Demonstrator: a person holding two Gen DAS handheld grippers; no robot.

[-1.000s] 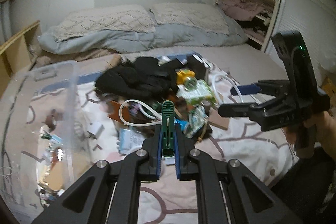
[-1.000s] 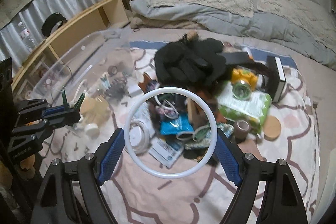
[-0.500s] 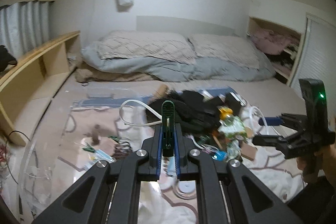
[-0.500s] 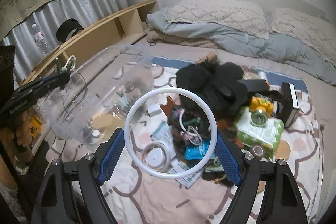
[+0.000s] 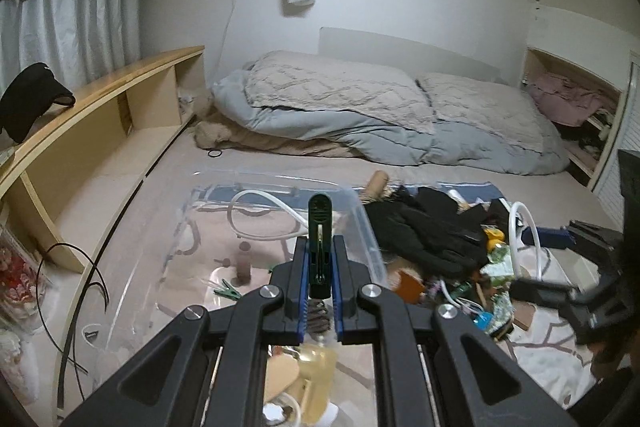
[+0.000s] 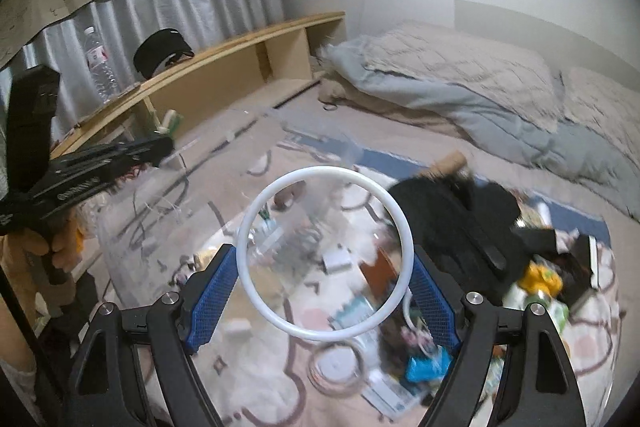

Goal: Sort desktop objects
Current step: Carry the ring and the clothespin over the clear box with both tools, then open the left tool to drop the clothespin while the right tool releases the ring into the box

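My left gripper (image 5: 320, 267) is shut on a dark green clothes peg (image 5: 320, 227) that stands upright between its blue pads, above the clear plastic bin (image 5: 362, 223). In the right wrist view my right gripper (image 6: 324, 291) holds a white plastic ring (image 6: 248, 227), its blue pads pressing on the ring's two sides. The ring hangs over the near edge of the bin (image 6: 120, 251). The left gripper (image 6: 132, 155) shows at the left of that view, held by a hand. The right gripper (image 5: 568, 259) appears blurred at the right of the left wrist view.
A heap of clutter lies on the patterned blanket: black gloves (image 5: 424, 231), a yellow item (image 6: 540, 277), a blue packet (image 6: 424, 363), a white round box (image 6: 336, 367). The bin holds a green peg (image 5: 228, 293) and small items. A wooden shelf (image 5: 100, 115) runs along the left; bedding (image 5: 360, 107) lies behind.
Both grippers have swung left and risen, from above the clutter heap to over the clear bin. The peg and the ring stay gripped.
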